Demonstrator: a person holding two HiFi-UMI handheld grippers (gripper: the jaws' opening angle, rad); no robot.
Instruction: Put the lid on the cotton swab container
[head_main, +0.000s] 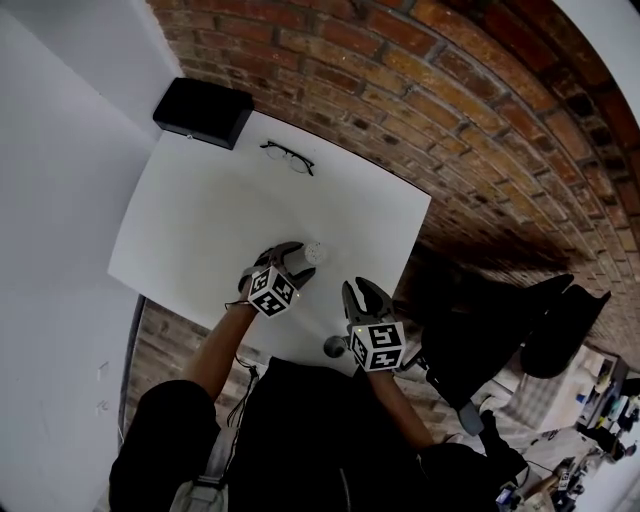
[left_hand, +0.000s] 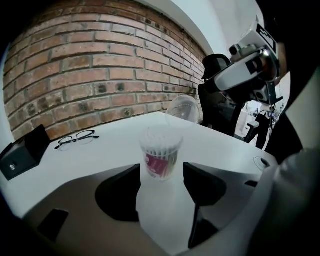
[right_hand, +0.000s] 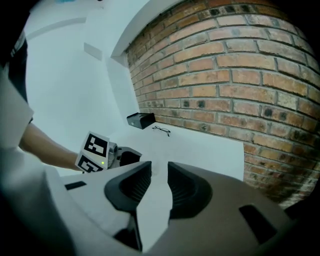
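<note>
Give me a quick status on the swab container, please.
Left gripper open, cotton swab container at its tips. Right gripper open, empty. Container uncapped; clear lid on table behind it. Nothing blocking.

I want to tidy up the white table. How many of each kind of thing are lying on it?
Black box: 1
Glasses: 1
Cotton swab pot: 1
Clear lid: 1
Total: 4
</note>
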